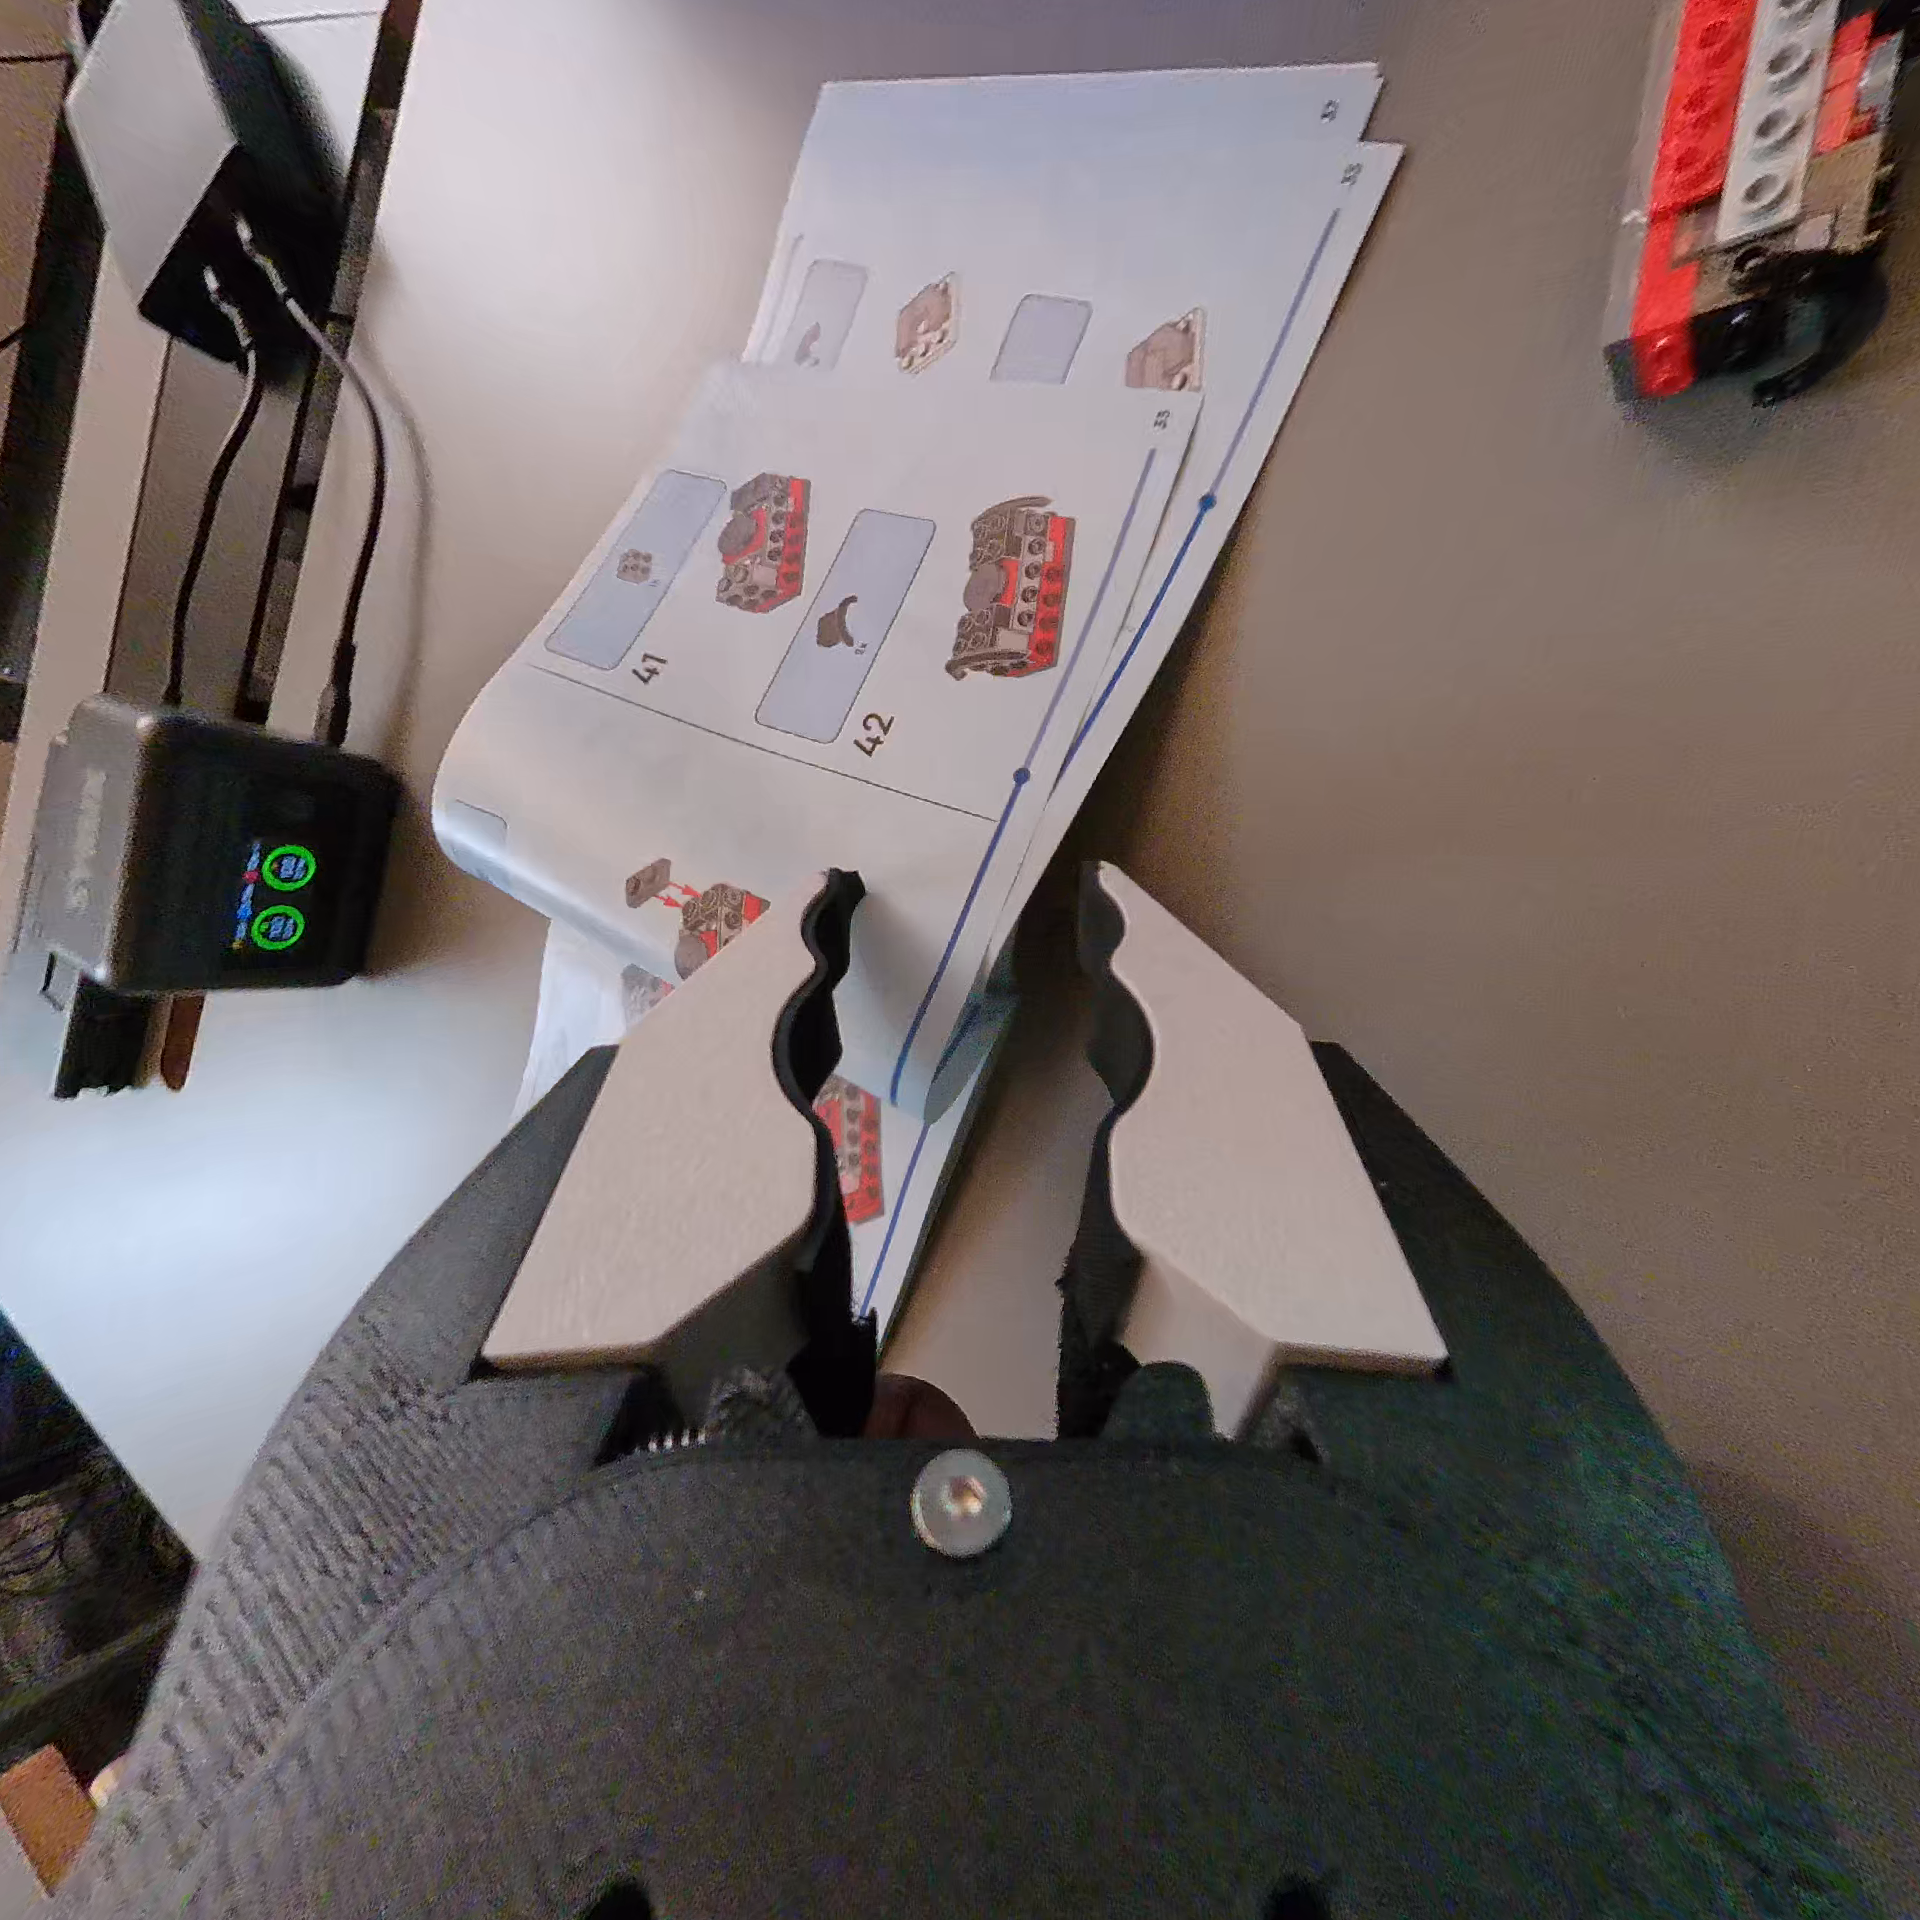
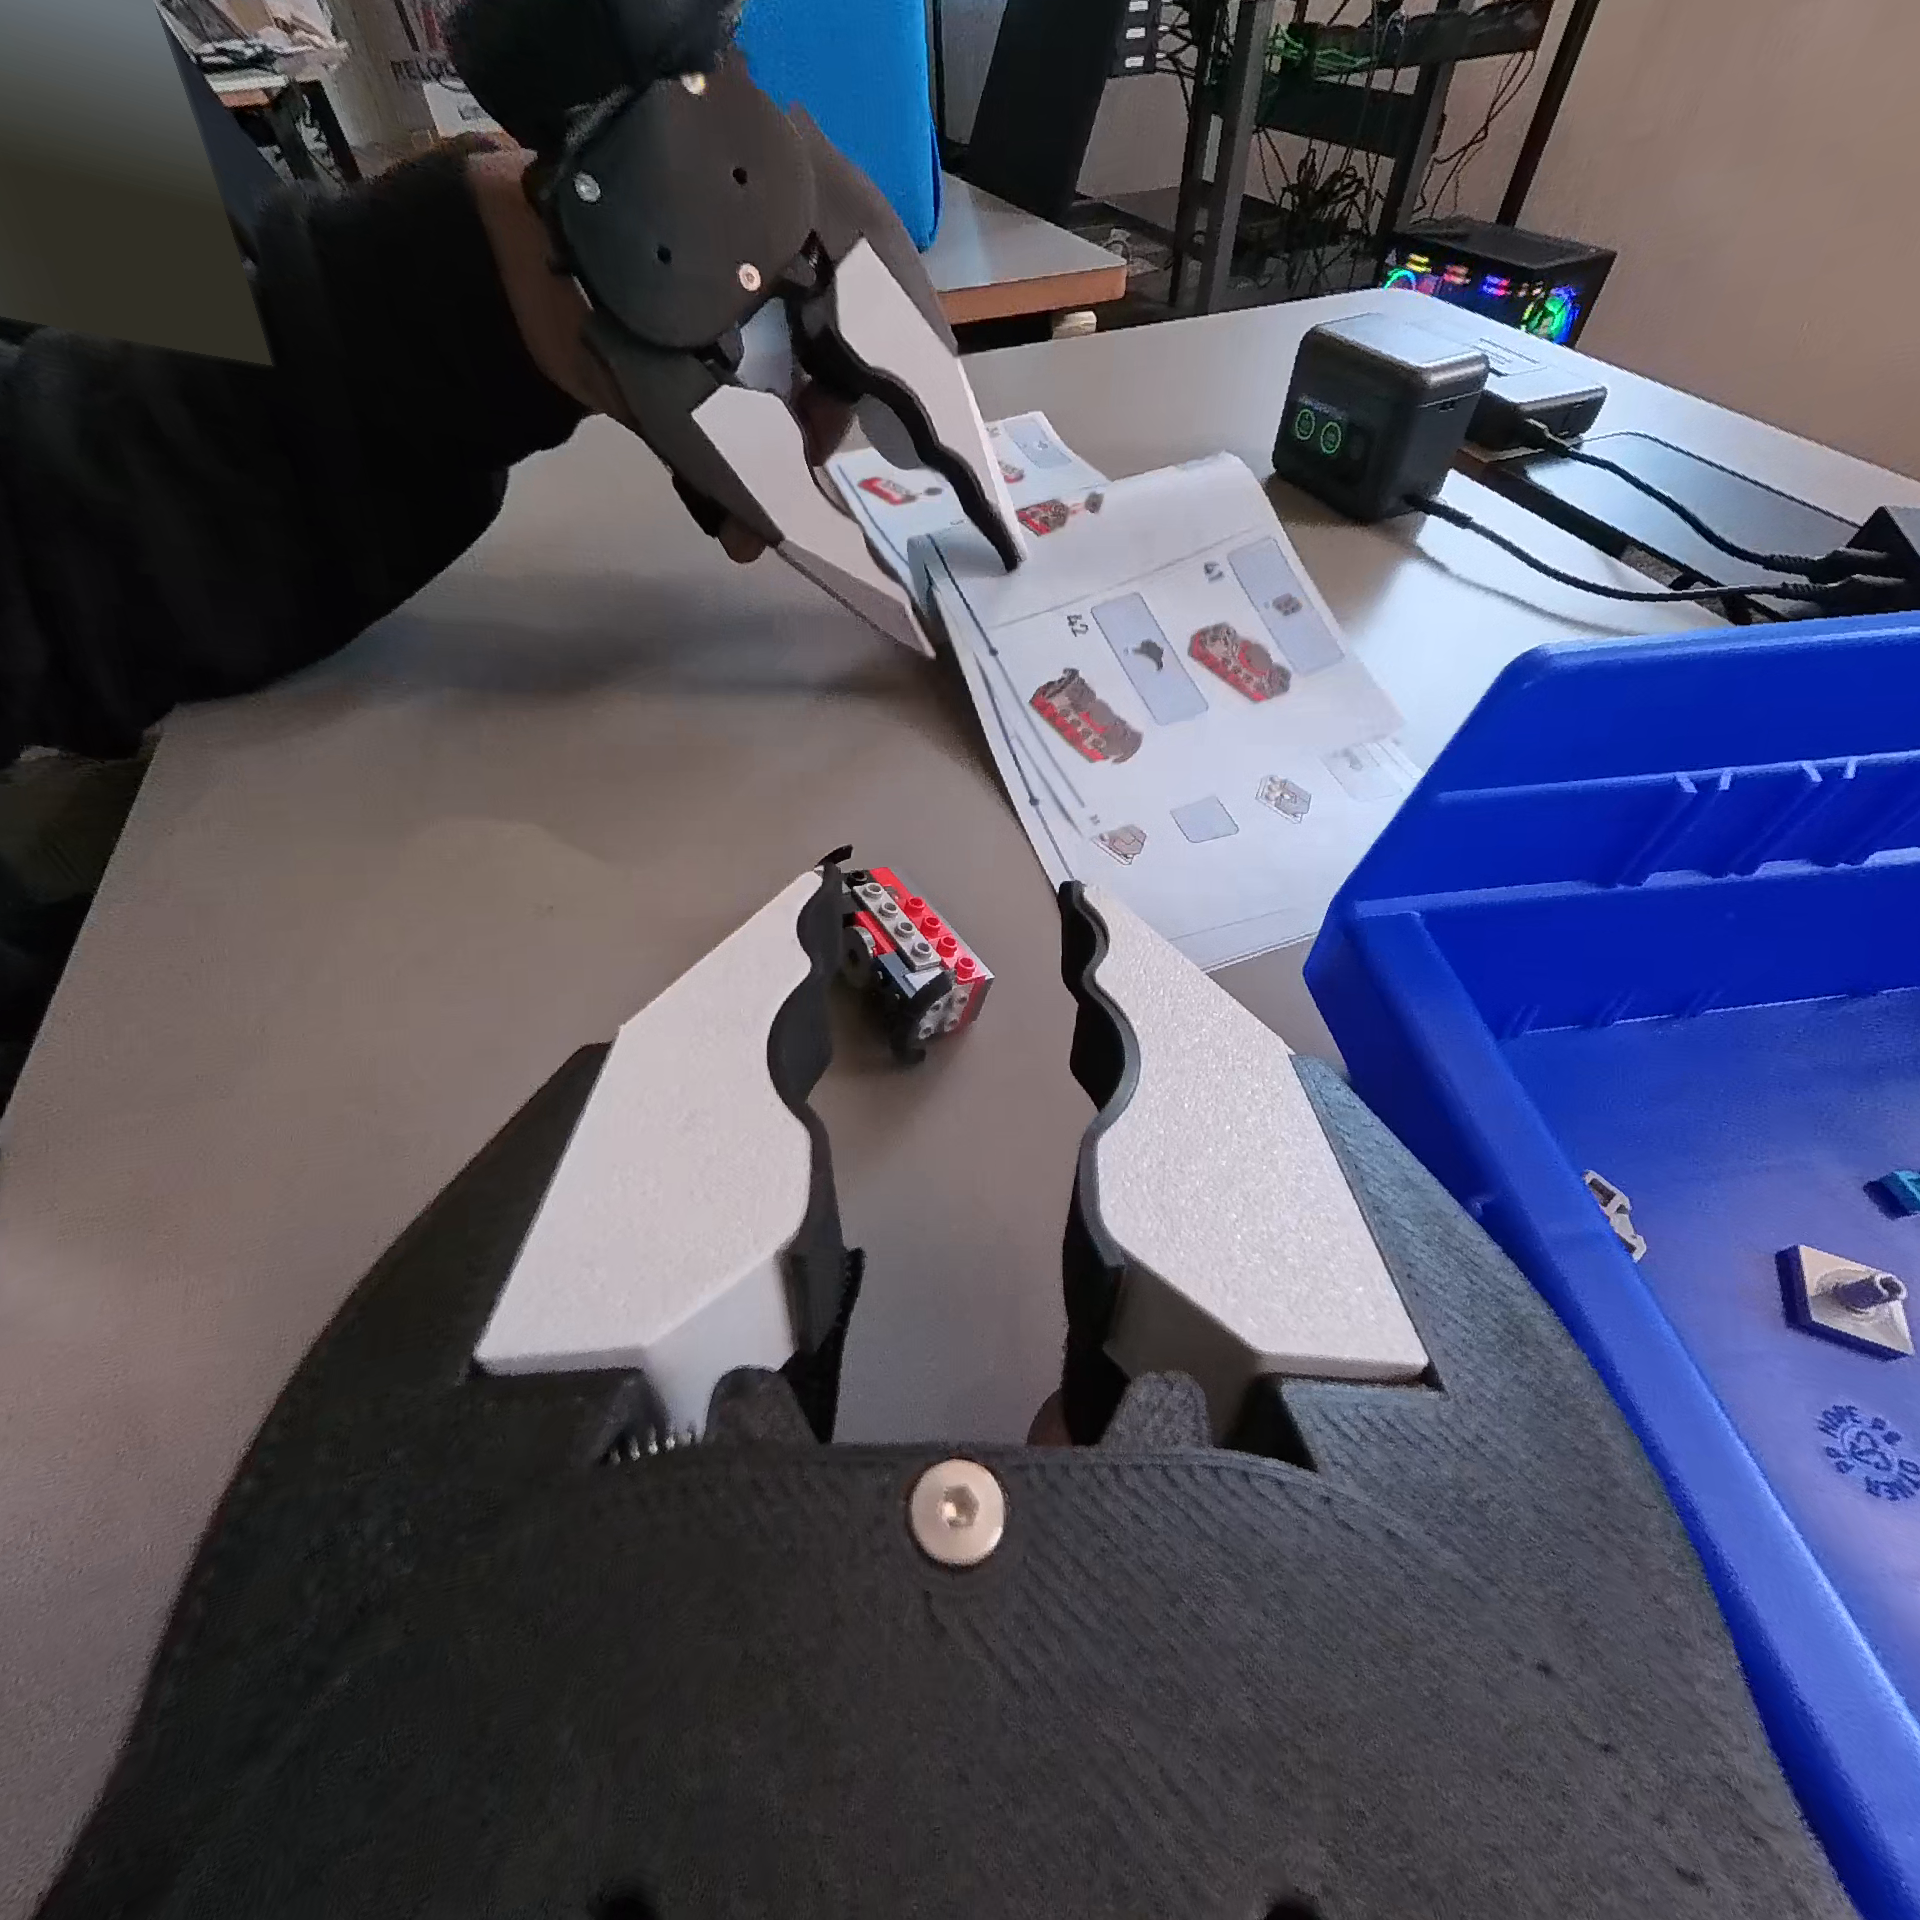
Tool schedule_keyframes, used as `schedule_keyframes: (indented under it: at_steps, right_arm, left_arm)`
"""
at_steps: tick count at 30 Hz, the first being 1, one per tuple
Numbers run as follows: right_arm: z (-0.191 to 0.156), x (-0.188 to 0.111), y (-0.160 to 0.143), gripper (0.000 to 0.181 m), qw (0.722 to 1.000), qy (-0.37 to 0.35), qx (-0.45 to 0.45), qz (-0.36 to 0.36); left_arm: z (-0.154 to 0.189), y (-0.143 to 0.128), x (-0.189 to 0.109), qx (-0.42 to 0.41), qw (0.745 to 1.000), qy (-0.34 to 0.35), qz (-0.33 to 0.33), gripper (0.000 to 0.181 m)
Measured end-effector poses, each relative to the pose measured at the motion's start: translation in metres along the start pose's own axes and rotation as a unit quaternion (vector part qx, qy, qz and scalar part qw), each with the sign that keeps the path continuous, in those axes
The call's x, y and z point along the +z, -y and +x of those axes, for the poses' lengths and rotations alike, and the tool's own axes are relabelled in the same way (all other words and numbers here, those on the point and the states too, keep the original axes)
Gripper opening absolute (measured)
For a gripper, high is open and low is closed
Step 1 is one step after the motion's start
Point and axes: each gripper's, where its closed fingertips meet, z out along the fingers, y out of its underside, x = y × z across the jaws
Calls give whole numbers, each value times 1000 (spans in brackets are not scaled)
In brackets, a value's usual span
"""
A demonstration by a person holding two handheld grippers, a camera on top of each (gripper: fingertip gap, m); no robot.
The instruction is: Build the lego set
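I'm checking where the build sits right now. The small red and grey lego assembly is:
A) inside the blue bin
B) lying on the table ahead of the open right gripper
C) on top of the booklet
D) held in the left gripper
B: the lego assembly rests on the table just beyond the open right gripper, outside the blue bin and off the booklet.

The left grey-and-black two-finger gripper (image 2: 961,592), gripped by a dark-sleeved hand (image 2: 540,312), angles down from the frame's upper left, jaws parted. The right grey-and-black gripper (image 2: 951,904) fills the lower centre, jaws apart.

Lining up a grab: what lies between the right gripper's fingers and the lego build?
Nothing: in the right wrist view, only bare table separates the open right gripper from the red and grey build.
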Motion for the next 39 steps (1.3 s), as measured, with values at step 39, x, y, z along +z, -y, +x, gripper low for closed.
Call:
schedule_keyframes:
  at_steps: [39]
  right_arm:
    - [9,3,-3,41,999,-4,36,-12]
  left_arm:
    - [-61,-26,-42,-283,937,126,163,42]
